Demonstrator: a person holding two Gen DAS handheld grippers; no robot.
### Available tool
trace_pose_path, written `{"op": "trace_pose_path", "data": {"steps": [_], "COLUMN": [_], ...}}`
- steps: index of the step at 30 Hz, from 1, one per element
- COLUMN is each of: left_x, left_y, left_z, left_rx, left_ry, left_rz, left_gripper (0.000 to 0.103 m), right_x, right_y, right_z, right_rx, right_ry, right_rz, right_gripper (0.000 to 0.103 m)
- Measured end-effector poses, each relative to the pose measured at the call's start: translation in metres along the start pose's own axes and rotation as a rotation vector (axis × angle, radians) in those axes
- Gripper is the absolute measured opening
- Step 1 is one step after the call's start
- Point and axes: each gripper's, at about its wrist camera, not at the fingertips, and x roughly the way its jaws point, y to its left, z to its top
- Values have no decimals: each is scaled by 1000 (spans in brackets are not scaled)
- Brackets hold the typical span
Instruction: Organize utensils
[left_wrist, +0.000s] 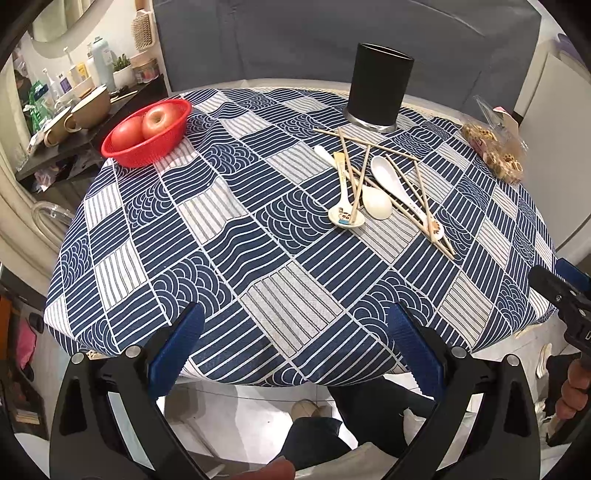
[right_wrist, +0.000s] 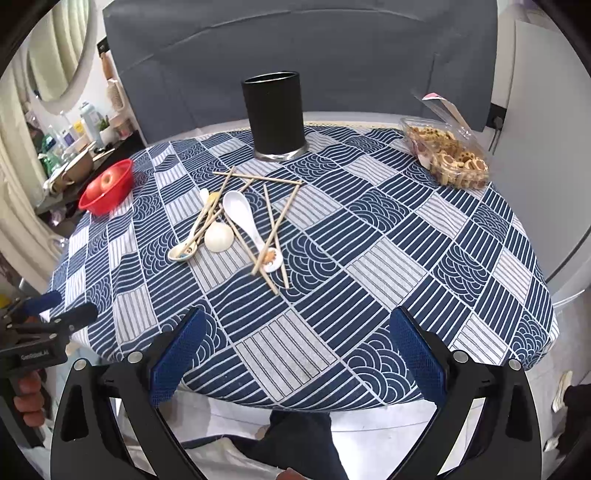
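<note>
Both tools sit at the near edge of the counter (right_wrist: 388, 266), nothing taken up. The left gripper (left_wrist: 295, 332) has its jaws spread wide and empty; the right gripper (right_wrist: 295, 336) is likewise released, holding nothing.

The utensils lie in one tangled heap on the cloth, just in front of the black holder (right_wrist: 275, 118), which stands upright and appears empty. The chopsticks (right_wrist: 275, 229) cross over and under the spoons — the white spoon (right_wrist: 243, 218) lies among several sticks, the cartoon-printed spoon (right_wrist: 184, 253) has a stick resting in its bowl, and the overturned cream spoon (right_wrist: 218, 237) touches both neighbours.

Risks, as judged:
- Lifting any one stick is likely to drag or flick its neighbours, since they overlap; a loose stick could roll toward the counter edge.
- Thin round chopsticks lying flat on soft cloth give little purchase — a pinch may slip or gather the fabric.
- The glazed spoons look slippery; a grasp on the curved bowl could squirt out.
- The holder is tall and narrow; a utensil striking its rim at an angle could tip it.
- The open snack box (right_wrist: 447, 155) and the red basket of apples (right_wrist: 107, 186) stand well apart, low concern.
</note>
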Motion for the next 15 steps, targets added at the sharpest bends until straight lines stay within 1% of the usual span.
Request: {"op": "trace_pose_path", "data": {"steps": [3,6,11,15], "left_x": [0,-1,3,8], "left_y": [-3,-6,-1,5], "left_z": [2,6,14,22], "left_rx": [17,54,63,58], "left_ry": [-3,-11,-2,7], "left_rz": [0,29,24,23], "left_gripper": [97,97,97,97], "right_x": [1,-1,-3,0], "right_y": [-2,-5,-9,-11], "right_z": [1,2,5,10], "right_rx": [9,21,35,20], "right_ry": [2,-6,-11,-5], "right_rz": [-12,-26,-49,-60], "right_gripper": [95,95,95,95]}}
